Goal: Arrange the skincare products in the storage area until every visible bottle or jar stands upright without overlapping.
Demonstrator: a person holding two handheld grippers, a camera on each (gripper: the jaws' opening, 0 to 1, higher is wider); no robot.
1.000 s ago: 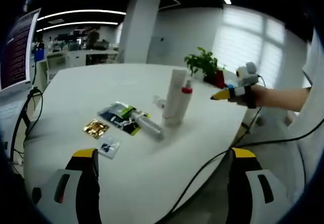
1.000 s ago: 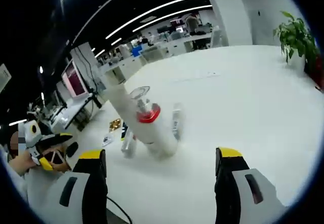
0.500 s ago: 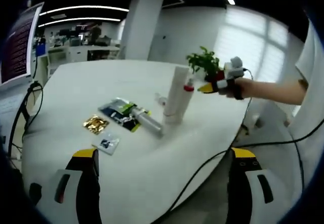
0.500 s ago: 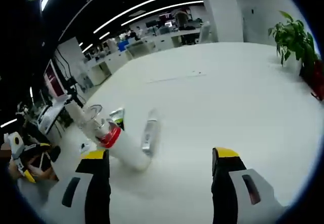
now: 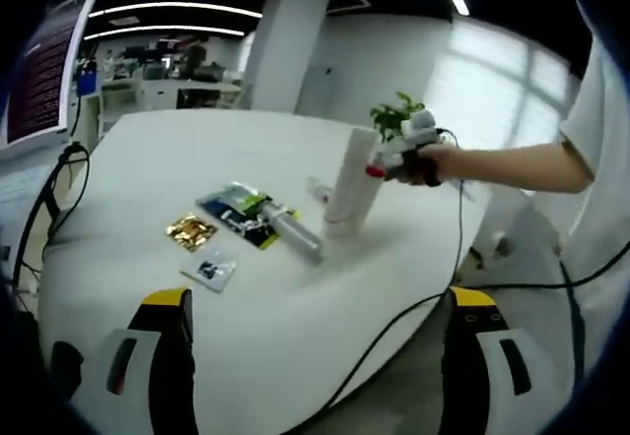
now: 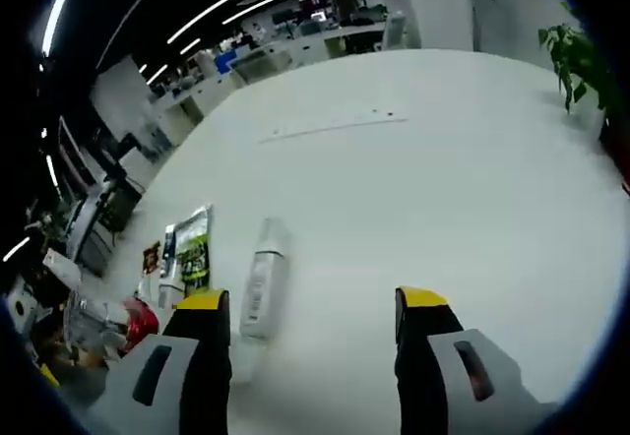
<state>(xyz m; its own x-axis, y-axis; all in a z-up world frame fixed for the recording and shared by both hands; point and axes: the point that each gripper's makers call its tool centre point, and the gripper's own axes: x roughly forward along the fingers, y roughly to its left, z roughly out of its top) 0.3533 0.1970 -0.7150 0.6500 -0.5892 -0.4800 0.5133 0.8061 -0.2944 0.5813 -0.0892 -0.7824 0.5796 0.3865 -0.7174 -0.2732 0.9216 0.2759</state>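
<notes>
Open-plan office: dark ceiling with long light strips [image 5: 167,7], a white pillar [image 5: 285,46] at 12 o'clock in the left gripper view, bright windows [image 5: 512,100] at 2 o'clock, desks and monitors [image 6: 256,56] far back. A large screen [image 5: 44,76] stood at 10 o'clock, off the table edge.

The white round table [image 5: 157,169] took up most of both views, its surface bare and matte apart from a small cluster near centre. Black cables [image 5: 394,327] ran over its near edge at 5 o'clock. A potted plant [image 5: 394,120] sat at the far rim.

Cluster, left gripper view: a tall white tube [image 5: 349,184] stood upright, just right of centre. A small bottle [image 5: 293,233] lay on its side beside it, partly over a dark green packet [image 5: 236,214]. A gold sachet [image 5: 191,229] and a small clear sachet [image 5: 210,270] lay near, toward 8 o'clock.

The right gripper [image 5: 389,164], held in a person's hand [image 5: 428,164], was at the tube's top by a red-collared cap [image 5: 374,170]; whether it gripped could not be told. In the right gripper view its jaws stood wide apart, nothing between them, a fallen white bottle [image 6: 261,278] at 8 o'clock.

The left gripper [image 5: 315,356] hung back at the near edge, jaws wide apart and holding nothing.
</notes>
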